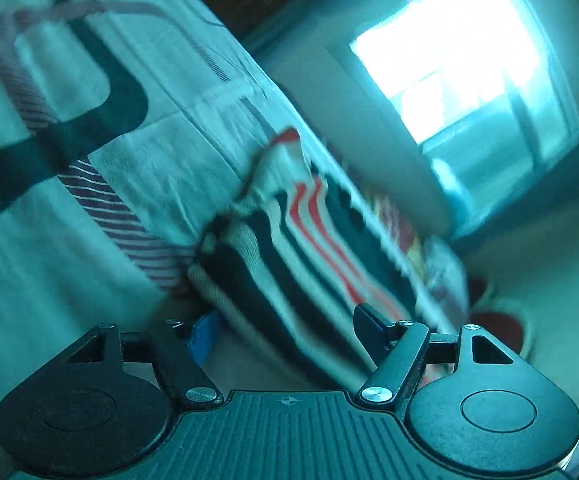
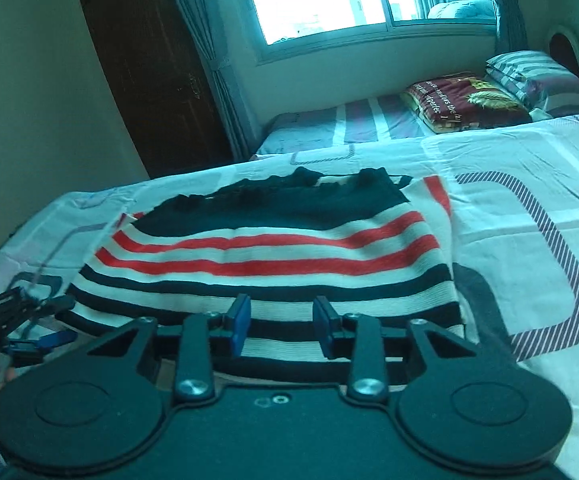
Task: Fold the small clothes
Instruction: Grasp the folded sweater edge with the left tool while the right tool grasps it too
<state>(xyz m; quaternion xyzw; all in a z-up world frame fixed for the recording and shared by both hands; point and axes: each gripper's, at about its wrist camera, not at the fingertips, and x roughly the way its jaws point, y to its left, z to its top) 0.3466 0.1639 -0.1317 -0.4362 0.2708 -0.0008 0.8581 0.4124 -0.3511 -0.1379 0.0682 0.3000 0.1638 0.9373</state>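
My right fingers (image 2: 281,326) sit parted w/ the striped garment (image 2: 265,256) flat on the bed (image 2: 529,208) between and ahead of them. Left fingers (image 1: 285,320) spread wide, garment edge running between them; can't tell if touching.

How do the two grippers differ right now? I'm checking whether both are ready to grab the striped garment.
The left gripper has its jaws spread wide around the striped garment; the right gripper has a narrower gap. The left gripper's view is tilted and blurred, whereas the right gripper's view is level and sharp. The left gripper sits at the garment's left edge, the right gripper at its near hem. Both are open.
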